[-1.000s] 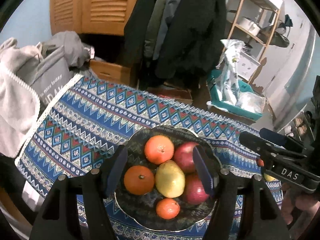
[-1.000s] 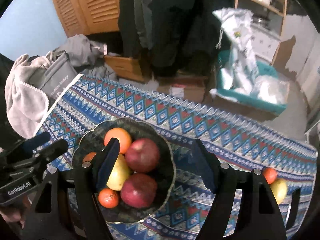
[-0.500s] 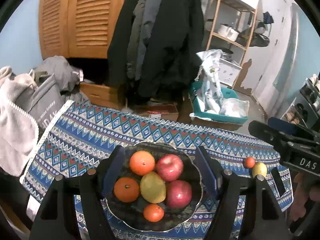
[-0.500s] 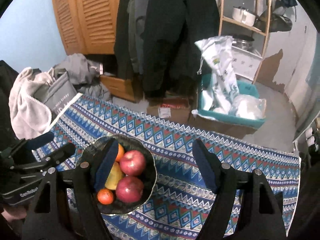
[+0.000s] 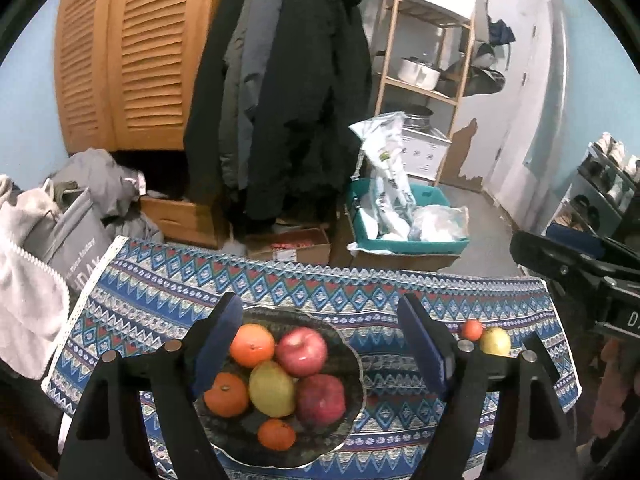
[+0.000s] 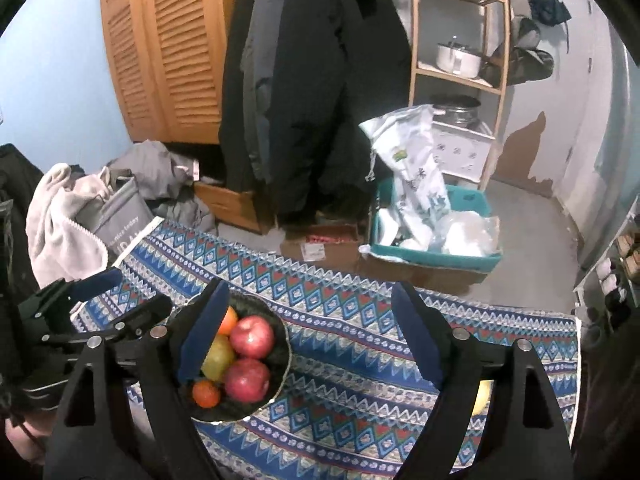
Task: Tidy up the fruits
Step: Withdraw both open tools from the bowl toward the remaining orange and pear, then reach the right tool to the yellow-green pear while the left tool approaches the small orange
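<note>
The dark bowl sits low and centre in the left wrist view on the patterned blue cloth. In it lie two red apples, a yellow pear-like fruit, two larger oranges and one small orange. The bowl's left rim is hidden behind the left gripper, and its near edge is cut by the black frame at the bottom.

To the right on the cloth, well apart from the bowl, a small orange-red fruit touches a yellow fruit; the gripper's right finger covers their lower edges. In the right wrist view only a sliver of that yellow fruit shows past the right finger, and the red one is hidden.

The left gripper's jaws have just been opening; they stand wide, with nothing between the pads, and the bowl is seen below through the gap. The right gripper has likewise just been opening; its jaws are spread wide above bare cloth and hold nothing, while its left finger covers part of the bowl at lower left of that frame.

Each gripper shows in the other's view only in part, at the frame edge. Beyond the table, dark coats, a louvred wooden cabinet and a teal bin stand in clutter; shelf contents at the far right are too small to make out.
</note>
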Action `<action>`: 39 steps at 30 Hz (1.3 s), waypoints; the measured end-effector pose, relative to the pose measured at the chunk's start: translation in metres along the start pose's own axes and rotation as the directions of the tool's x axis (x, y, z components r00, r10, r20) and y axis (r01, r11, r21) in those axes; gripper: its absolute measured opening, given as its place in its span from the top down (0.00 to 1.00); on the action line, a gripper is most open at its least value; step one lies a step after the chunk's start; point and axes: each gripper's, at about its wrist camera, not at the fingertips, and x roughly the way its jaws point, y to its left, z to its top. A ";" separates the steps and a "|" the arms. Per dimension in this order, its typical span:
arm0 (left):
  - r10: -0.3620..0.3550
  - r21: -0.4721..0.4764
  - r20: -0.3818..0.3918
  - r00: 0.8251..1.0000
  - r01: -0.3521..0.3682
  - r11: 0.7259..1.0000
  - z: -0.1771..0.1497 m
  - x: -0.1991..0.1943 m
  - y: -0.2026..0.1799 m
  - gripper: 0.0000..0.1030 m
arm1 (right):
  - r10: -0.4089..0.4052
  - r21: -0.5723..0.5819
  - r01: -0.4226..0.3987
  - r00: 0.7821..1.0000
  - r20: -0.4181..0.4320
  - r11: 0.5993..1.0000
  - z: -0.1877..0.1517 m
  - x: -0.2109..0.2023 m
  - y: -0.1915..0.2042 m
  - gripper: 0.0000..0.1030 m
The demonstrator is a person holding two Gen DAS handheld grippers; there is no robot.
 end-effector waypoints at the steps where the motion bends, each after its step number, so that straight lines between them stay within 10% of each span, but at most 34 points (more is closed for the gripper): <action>1: -0.004 0.003 -0.001 1.000 0.004 1.000 0.000 0.000 -0.004 0.20 | -0.002 0.005 0.002 1.000 0.003 1.000 -0.002 -0.003 -0.003 0.19; 39: -0.112 0.199 -0.132 0.985 0.137 0.970 -0.008 0.049 -0.150 0.11 | -0.195 0.231 0.205 0.978 -0.068 0.951 -0.069 -0.035 -0.171 0.17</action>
